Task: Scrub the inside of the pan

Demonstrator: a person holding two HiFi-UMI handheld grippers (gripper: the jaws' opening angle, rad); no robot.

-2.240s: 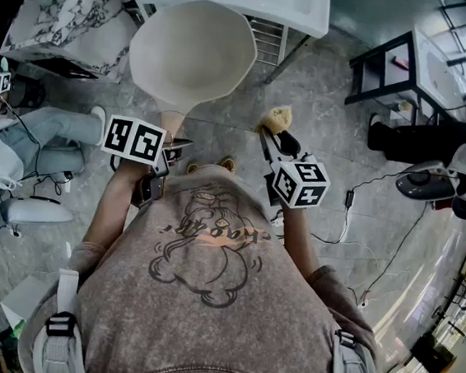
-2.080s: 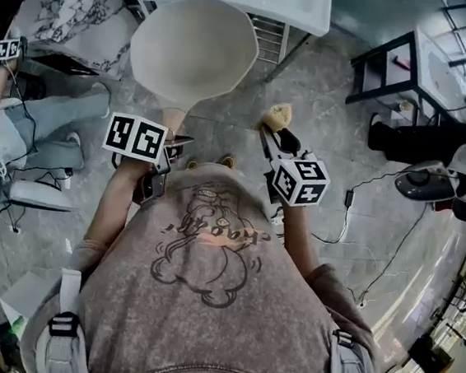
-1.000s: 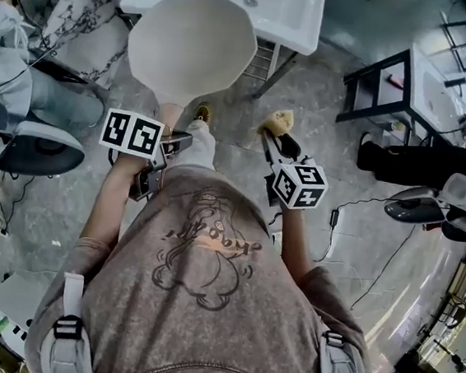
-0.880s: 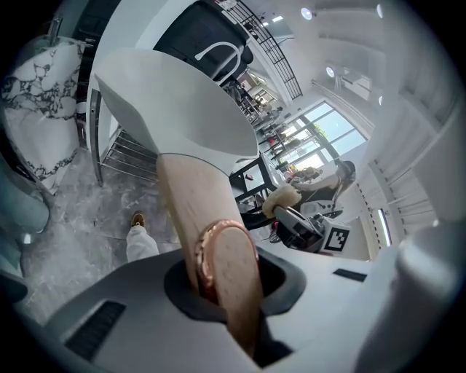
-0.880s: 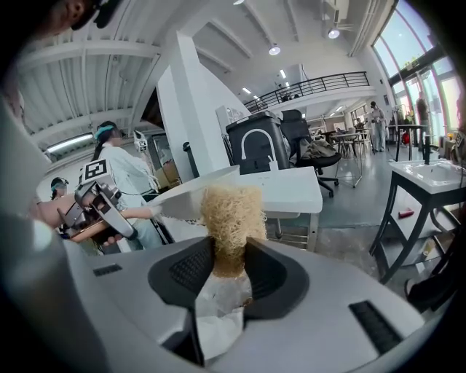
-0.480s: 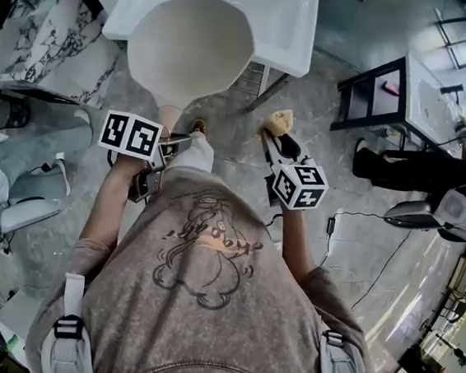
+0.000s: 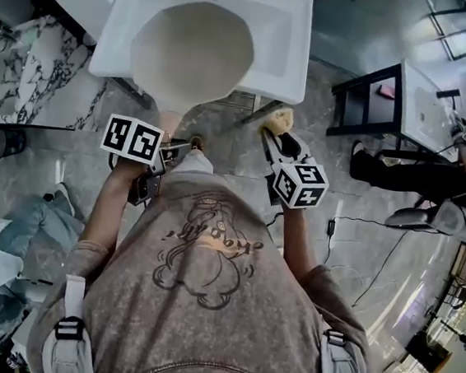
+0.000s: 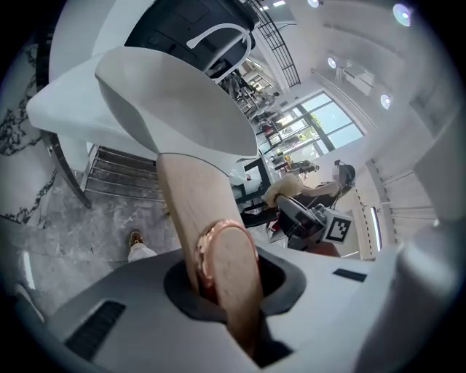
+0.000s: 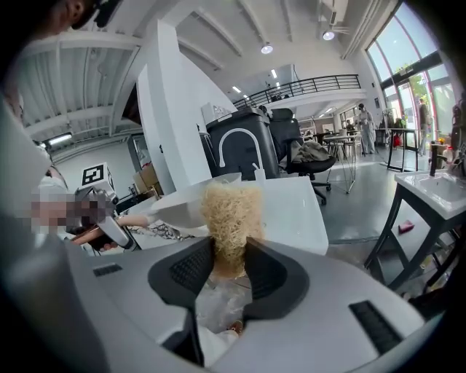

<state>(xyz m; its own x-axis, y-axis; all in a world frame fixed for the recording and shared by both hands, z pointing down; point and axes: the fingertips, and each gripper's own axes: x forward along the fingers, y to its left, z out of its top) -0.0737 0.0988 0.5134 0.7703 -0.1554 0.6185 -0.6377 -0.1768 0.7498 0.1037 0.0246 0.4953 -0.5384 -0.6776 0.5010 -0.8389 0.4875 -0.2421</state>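
A cream pan [image 7: 193, 53] hangs over the white sink [image 7: 282, 46], its hollow facing up. Its wooden handle [image 7: 171, 121] runs back into my left gripper [image 7: 168, 143], which is shut on it; the left gripper view shows the handle [image 8: 193, 204] clamped between the jaws, with the pan's [image 8: 175, 109] underside beyond. My right gripper [image 7: 271, 137] is shut on a yellowish fibrous scrubber [image 7: 278, 118], held to the right of the pan and apart from it. In the right gripper view the scrubber [image 9: 231, 215] stands up between the jaws, with the pan [image 9: 178, 205] behind on the left.
A black-framed table [image 7: 391, 99] with a white top stands at the right, a seated person [image 7: 408, 171] beside it. A marble slab [image 7: 29, 77] lies at the left. A cable [image 7: 353, 227] trails over the grey floor. An arched faucet [image 9: 237, 142] rises behind the sink.
The person has walked forward to the sink, so the pan now hangs over the basin instead of the floor. Both grippers keep the same hold and spacing.
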